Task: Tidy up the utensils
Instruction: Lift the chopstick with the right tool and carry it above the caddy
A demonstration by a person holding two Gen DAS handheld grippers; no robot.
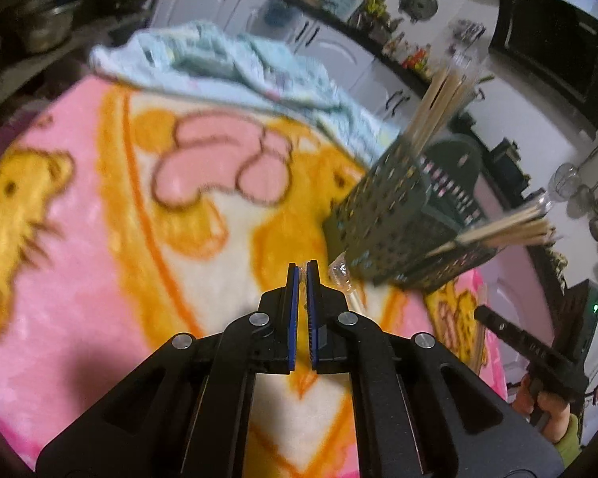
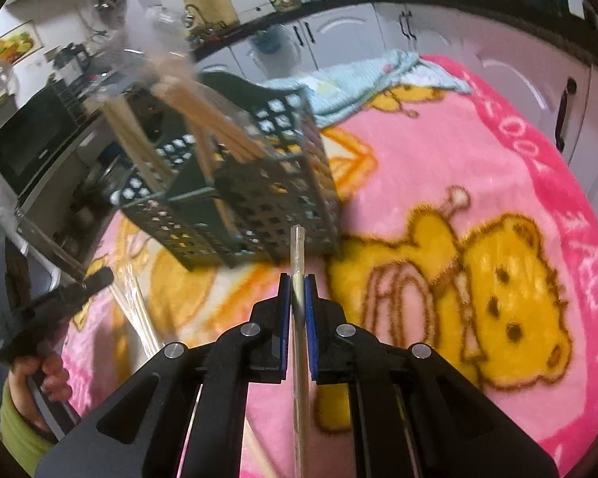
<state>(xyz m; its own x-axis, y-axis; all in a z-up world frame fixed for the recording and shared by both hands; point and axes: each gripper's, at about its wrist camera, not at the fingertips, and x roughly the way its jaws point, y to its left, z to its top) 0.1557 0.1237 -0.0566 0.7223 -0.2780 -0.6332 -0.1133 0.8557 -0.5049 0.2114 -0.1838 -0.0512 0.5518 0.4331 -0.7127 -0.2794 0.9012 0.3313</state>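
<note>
Two matte black handheld grippers are filling the foreground. The left gripper (image 1: 302,265) is showing angular, hollowed-out linkage arms joined by four round silver pivot pins, with blue pads lining the inner faces of its slim black fingers (image 1: 292,310). The right gripper (image 2: 298,279) is wearing the same build: black cut-out arms, silver pins, blue-edged fingers (image 2: 285,318). A hand (image 2: 46,374) is wrapping a black pistol-style handle, a lime-green sleeve (image 2: 18,426) showing at the wrist.

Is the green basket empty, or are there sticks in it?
Not empty. Wooden chopsticks stand inside the green basket, poking out above its rim.
</note>
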